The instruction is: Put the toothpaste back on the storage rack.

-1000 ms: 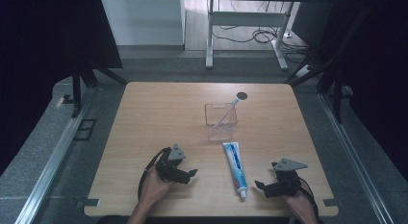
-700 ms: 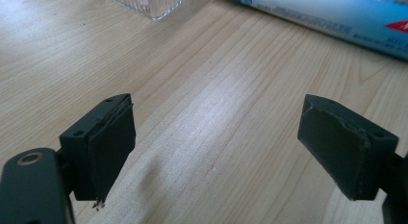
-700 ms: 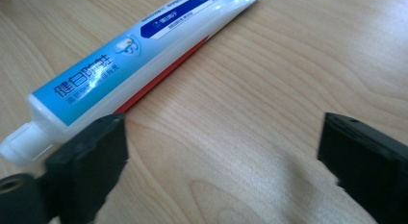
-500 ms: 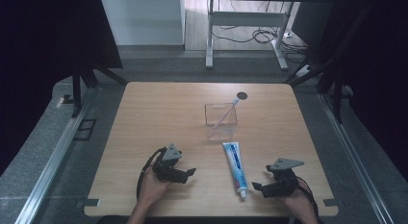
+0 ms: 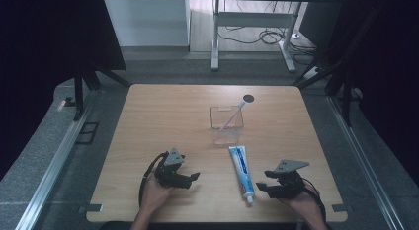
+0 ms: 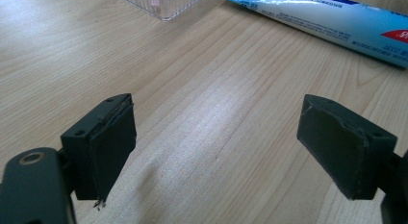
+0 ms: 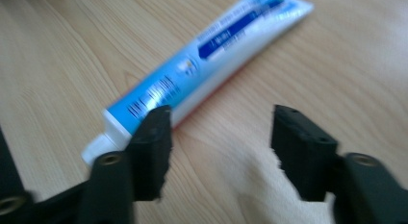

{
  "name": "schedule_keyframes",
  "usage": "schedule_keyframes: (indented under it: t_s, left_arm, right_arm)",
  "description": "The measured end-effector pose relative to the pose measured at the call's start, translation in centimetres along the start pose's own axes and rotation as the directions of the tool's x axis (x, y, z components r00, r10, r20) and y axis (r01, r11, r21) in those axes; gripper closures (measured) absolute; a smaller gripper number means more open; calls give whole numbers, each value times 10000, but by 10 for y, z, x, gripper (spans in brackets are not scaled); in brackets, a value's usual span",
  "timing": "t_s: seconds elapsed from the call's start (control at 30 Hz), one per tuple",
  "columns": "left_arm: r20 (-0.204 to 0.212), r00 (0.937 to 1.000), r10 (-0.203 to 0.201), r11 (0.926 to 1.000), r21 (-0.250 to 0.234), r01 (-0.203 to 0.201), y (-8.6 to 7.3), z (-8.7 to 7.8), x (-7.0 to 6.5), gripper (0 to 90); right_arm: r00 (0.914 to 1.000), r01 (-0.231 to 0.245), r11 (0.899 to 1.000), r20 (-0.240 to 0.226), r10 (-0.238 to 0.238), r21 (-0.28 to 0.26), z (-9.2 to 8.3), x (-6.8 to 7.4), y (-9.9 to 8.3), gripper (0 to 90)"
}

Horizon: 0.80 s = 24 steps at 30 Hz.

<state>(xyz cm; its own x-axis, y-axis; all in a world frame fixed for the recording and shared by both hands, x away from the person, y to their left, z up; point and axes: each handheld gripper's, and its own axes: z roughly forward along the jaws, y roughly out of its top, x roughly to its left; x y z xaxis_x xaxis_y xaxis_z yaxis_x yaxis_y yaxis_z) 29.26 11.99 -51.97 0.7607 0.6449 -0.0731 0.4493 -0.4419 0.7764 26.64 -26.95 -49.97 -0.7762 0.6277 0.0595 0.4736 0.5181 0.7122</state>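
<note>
Right gripper (image 5: pixel 267 183) approaching toothpaste tube (image 5: pixel 242 170), jaws half-spread and just closing, nothing between them.
Tube lies flat on worktop (image 5: pixel 163 116), near clear container (image 5: pixel 227 124); left gripper (image 5: pixel 190 178) spread, idle. Straddle the tube before pinching.

Wooden table (image 5: pixel 163 116) seen from above. A toothpaste tube (image 5: pixel 242 172) lies between two hand-held grippers, left (image 5: pixel 190 177) and right (image 5: pixel 263 183). Beyond it, a clear box (image 5: pixel 227 119) holding a toothbrush (image 5: pixel 232 116).

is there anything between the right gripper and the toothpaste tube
Nothing visible does. The right gripper sits just right of the toothpaste tube, near its cap end, with bare table between them. Its fingers have just been closing, with nothing between them.
</note>
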Motion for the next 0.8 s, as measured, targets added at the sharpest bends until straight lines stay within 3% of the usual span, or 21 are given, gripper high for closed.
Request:
schedule_keyframes:
  t_s: [0.13,0.6,0.8]
  left_arm:
    - [16,10000,12,10000,-3,-12,0,0,0,138]
    - [72,10000,44,10000,-51,-43,0,-1,0,140]
    - [88,9999,140,9999,5,-140,0,0,0,140]
  right_arm:
    - [9982,446,9990,-397,-449,-94,1,4,8,648]
    - [9931,520,9983,-1070,-489,268,29,32,34,885]
    - [9924,560,9954,-1138,-470,780,45,39,39,899]
